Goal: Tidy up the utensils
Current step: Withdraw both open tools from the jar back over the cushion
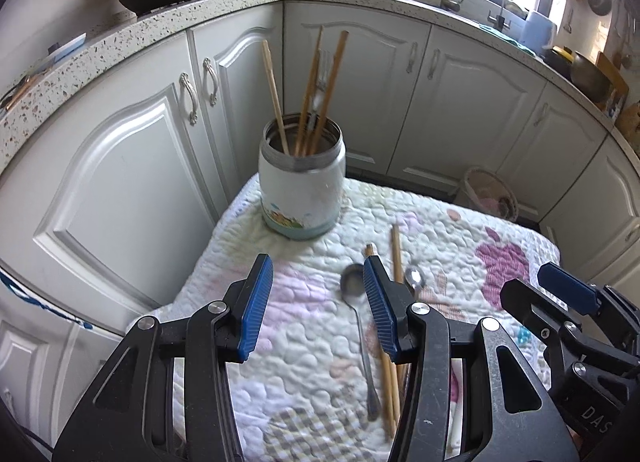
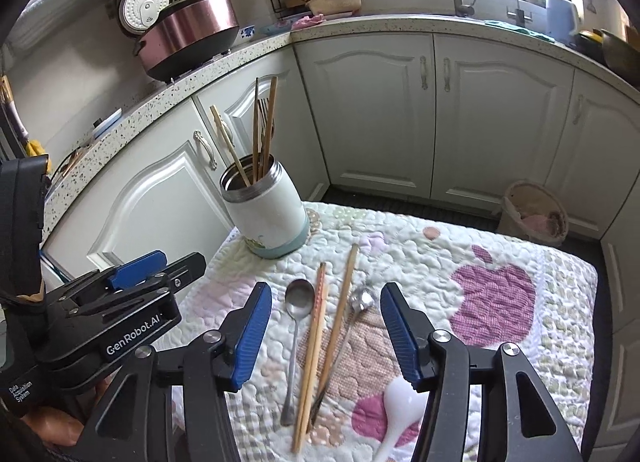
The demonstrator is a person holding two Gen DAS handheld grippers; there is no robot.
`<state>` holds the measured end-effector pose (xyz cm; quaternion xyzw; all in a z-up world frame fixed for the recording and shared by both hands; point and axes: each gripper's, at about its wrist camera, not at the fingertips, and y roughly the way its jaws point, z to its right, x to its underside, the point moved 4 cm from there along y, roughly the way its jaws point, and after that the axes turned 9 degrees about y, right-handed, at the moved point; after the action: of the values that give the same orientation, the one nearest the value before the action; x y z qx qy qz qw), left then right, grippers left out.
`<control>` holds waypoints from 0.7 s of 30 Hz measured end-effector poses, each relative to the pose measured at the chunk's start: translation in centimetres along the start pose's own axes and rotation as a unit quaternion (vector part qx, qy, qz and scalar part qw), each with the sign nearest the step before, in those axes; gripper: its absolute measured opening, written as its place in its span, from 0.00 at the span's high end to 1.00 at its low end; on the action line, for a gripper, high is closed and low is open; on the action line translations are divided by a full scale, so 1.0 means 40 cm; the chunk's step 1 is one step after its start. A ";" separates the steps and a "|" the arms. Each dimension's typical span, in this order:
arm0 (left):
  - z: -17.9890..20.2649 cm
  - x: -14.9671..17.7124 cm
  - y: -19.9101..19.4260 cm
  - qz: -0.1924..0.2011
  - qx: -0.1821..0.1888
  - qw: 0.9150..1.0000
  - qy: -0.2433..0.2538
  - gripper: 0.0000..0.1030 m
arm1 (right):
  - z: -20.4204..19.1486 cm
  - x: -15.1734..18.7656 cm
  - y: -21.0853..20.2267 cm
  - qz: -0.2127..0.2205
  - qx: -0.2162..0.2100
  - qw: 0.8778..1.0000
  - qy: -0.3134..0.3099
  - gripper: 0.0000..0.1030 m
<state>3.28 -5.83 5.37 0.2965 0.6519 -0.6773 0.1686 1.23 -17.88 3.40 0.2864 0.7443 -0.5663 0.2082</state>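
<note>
The left gripper (image 1: 318,304) is held low over the quilted mat (image 1: 304,326), pointed toward the corner of the kitchen cabinets, with its blue-padded jaws spread wide and nothing between them. The right gripper (image 2: 326,328) is held beside it, likewise aimed forward and tilted down over the mat, its jaws also parted and empty. In the right wrist view, the left gripper is seen at the left edge, level with the right one and just beside it.

Between the right gripper's spread fingers (image 2: 400,332), the loose utensils are laid out roughly side by side on the mat: a large metal spoon (image 2: 297,326), a pair of wooden chopsticks (image 2: 314,346), a single wooden chopstick (image 2: 340,314), and a small metal spoon (image 2: 352,326) whose handle crosses under the chopstick. A white ceramic spoon (image 2: 398,414) is lying nearest the camera, partly hidden by the right finger.

A white steel-rimmed canister (image 1: 302,185) is standing upright at the far edge of the mat, holding several chopsticks (image 1: 312,97) and a fork (image 1: 325,73).
</note>
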 end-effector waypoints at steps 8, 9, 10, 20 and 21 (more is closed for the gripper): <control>0.032 0.030 -0.011 -0.004 0.005 1.000 0.009 0.55 | 0.038 0.026 -0.024 -0.001 0.010 1.000 0.007 0.47; 0.035 0.032 -0.013 -0.003 0.005 1.000 0.010 0.55 | 0.042 0.029 -0.026 -0.001 0.010 1.000 0.008 0.47; 0.038 0.034 -0.014 -0.003 0.005 1.000 0.011 0.55 | 0.044 0.031 -0.027 -0.002 0.011 1.000 0.010 0.46; 0.059 0.047 -0.021 -0.005 0.010 1.000 0.018 0.55 | 0.058 0.047 -0.040 0.000 0.015 1.000 0.012 0.46; 0.060 0.048 -0.021 -0.005 0.010 1.000 0.018 0.55 | 0.059 0.046 -0.042 0.000 0.014 1.000 0.013 0.46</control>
<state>0.85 -7.81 4.78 0.3068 0.6492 -0.6795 0.1504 -1.30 -20.10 2.79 0.2968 0.7386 -0.5732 0.1946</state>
